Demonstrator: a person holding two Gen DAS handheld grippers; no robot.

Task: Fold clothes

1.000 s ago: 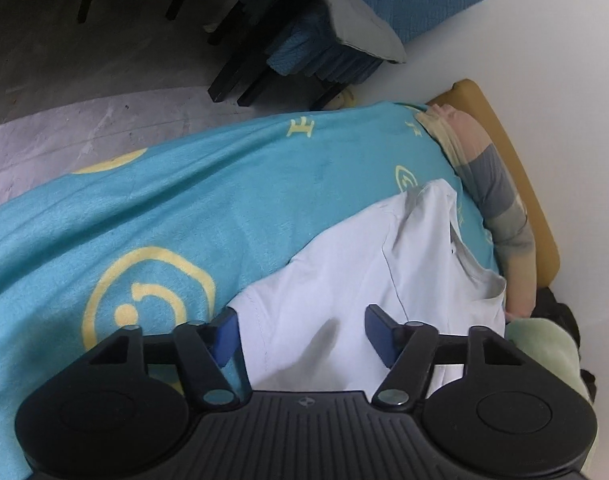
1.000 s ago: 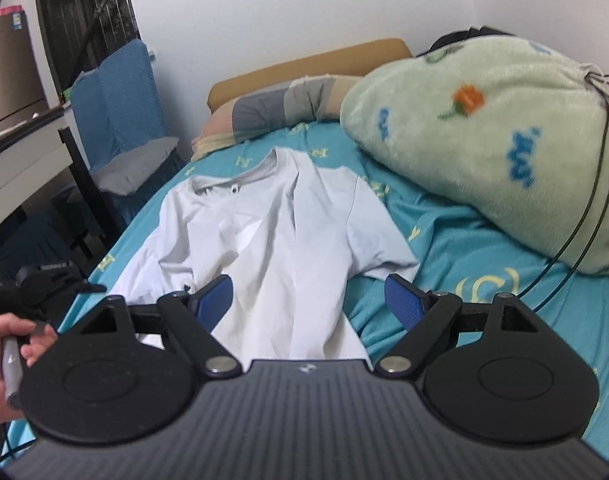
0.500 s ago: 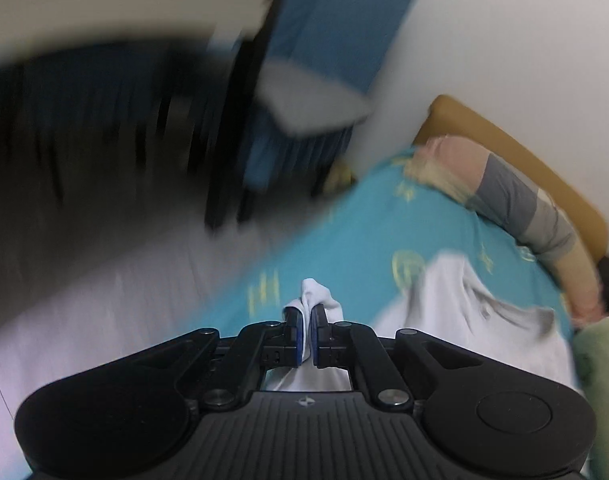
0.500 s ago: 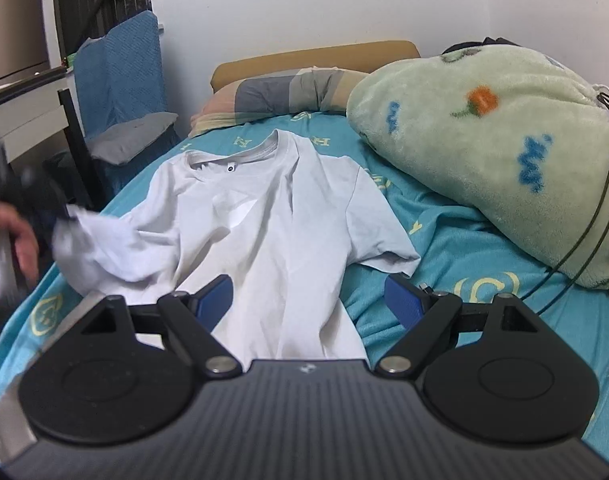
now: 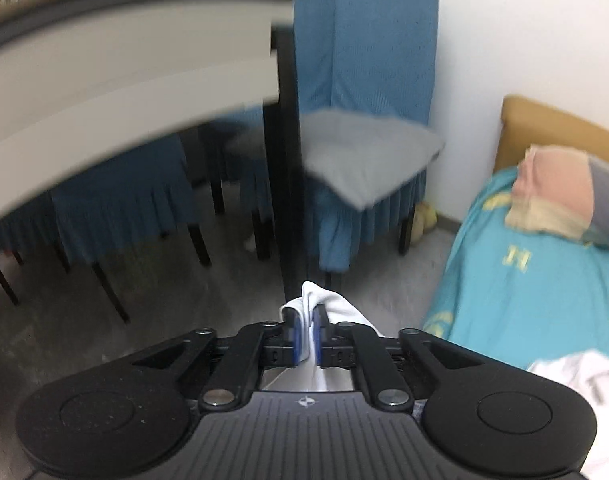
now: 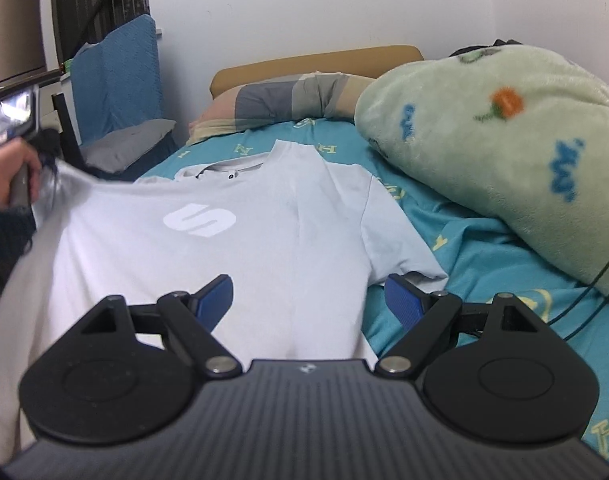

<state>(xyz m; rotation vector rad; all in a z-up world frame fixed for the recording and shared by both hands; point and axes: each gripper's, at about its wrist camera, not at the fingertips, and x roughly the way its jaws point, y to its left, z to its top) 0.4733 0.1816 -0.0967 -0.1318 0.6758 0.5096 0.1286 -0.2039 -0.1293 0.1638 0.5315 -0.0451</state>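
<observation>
While left gripper (image 5: 304,338) pinches the white T-shirt (image 6: 264,236) sleeve, right gripper (image 6: 306,300) hovers spread; no fold made yet.

Both the left gripper (image 5: 305,338) and right gripper (image 6: 308,299) are matte black, with ribbed bases, round side discs, silver screws and blue textured pads. A bare left hand (image 6: 8,168) shows a dark sleeve.

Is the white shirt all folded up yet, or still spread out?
Spread out, not folded. The white shirt lies open on the bed, logo showing, one sleeve out flat; the left gripper pinches one edge up.
</observation>
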